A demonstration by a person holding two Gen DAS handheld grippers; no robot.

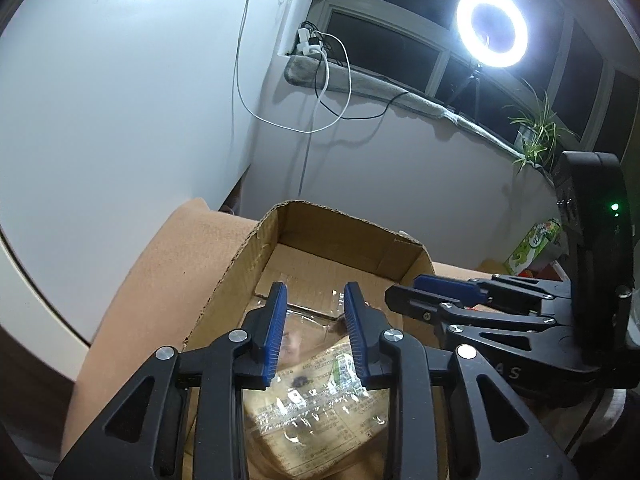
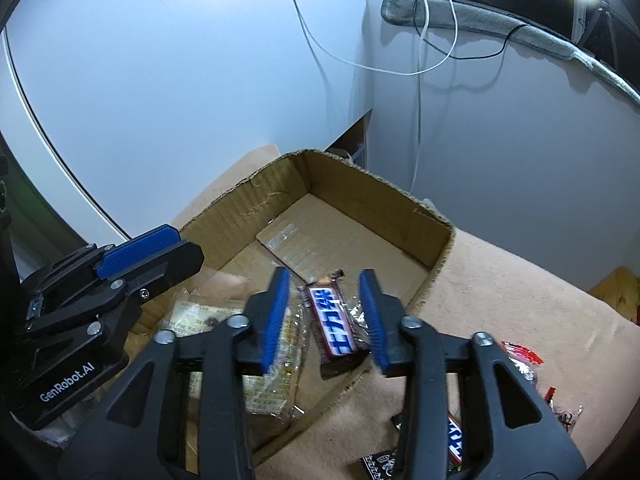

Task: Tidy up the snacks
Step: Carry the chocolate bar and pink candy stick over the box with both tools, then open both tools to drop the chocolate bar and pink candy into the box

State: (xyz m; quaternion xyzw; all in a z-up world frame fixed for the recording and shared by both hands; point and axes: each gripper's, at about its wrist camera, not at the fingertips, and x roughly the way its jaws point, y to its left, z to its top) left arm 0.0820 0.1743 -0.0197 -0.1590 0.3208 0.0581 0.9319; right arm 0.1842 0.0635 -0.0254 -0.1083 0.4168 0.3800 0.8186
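Observation:
An open cardboard box (image 1: 236, 264) (image 2: 240, 204) sits on a tan cloth surface. My left gripper (image 1: 316, 332) is open above a clear-wrapped snack pack (image 1: 316, 392) with printed text that lies in the box; the pack also shows in the right wrist view (image 2: 276, 364). My right gripper (image 2: 326, 320) is open over the box's near corner, with a brown Snickers bar (image 2: 334, 326) between its fingers, lying in the box. In the left wrist view the right gripper (image 1: 436, 292) appears at the right; in the right wrist view the left gripper (image 2: 152, 248) appears at the left.
More wrapped snacks (image 2: 520, 360) and another bar (image 2: 456, 444) lie on the cloth right of the box. A green snack bag (image 1: 532, 248) stands at the far right. White walls, hanging cables (image 1: 320, 92), a ring light (image 1: 492, 28) and a plant (image 1: 536, 136) are behind.

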